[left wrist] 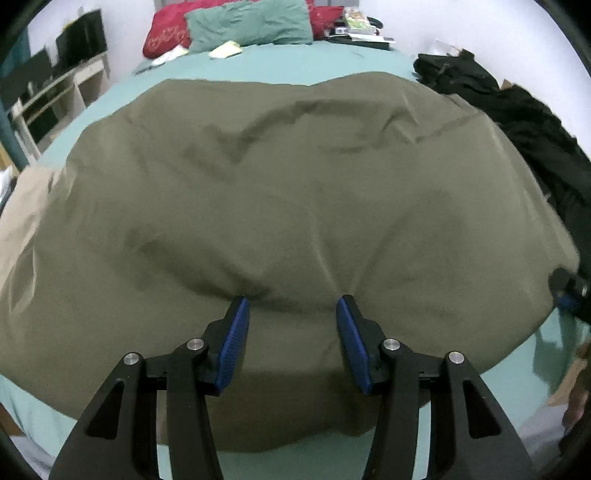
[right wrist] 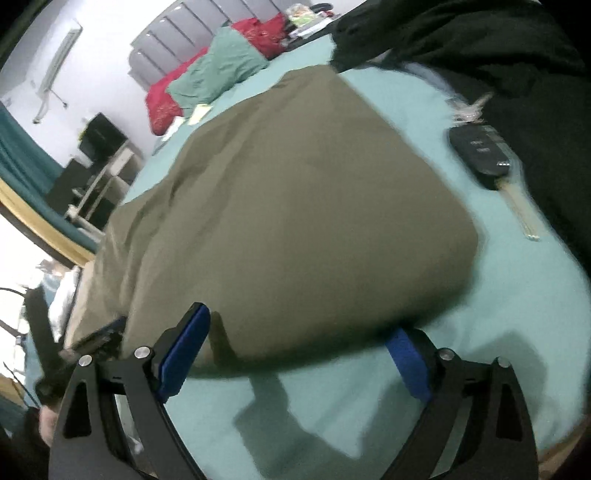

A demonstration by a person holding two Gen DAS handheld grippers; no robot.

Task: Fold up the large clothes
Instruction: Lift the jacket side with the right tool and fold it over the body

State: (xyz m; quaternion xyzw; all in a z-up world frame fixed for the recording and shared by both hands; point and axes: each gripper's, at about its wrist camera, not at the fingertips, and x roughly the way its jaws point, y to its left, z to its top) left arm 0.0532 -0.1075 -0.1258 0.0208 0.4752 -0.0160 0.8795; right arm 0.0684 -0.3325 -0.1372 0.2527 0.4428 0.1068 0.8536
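Observation:
A large olive-green garment (left wrist: 280, 192) lies spread in a broad folded slab on the teal bed sheet (left wrist: 258, 70). My left gripper (left wrist: 292, 306) points down at its near part, jaws apart, both blue pads (left wrist: 236, 339) resting on the fabric with nothing pinched. In the right wrist view the same garment (right wrist: 295, 206) shows its near right corner. My right gripper (right wrist: 299, 325) stands wide open at that near edge, the cloth's edge lying over the tip of its right pad (right wrist: 406, 358). The right gripper also shows at the left wrist view's right edge (left wrist: 567, 291).
A heap of black clothes (left wrist: 517, 122) lies along the bed's right side. A black car key (right wrist: 484, 158) rests on the sheet (right wrist: 517, 302) beside the garment. Red and teal pillows (left wrist: 251, 26) sit at the headboard. White shelving (left wrist: 55, 96) stands left of the bed.

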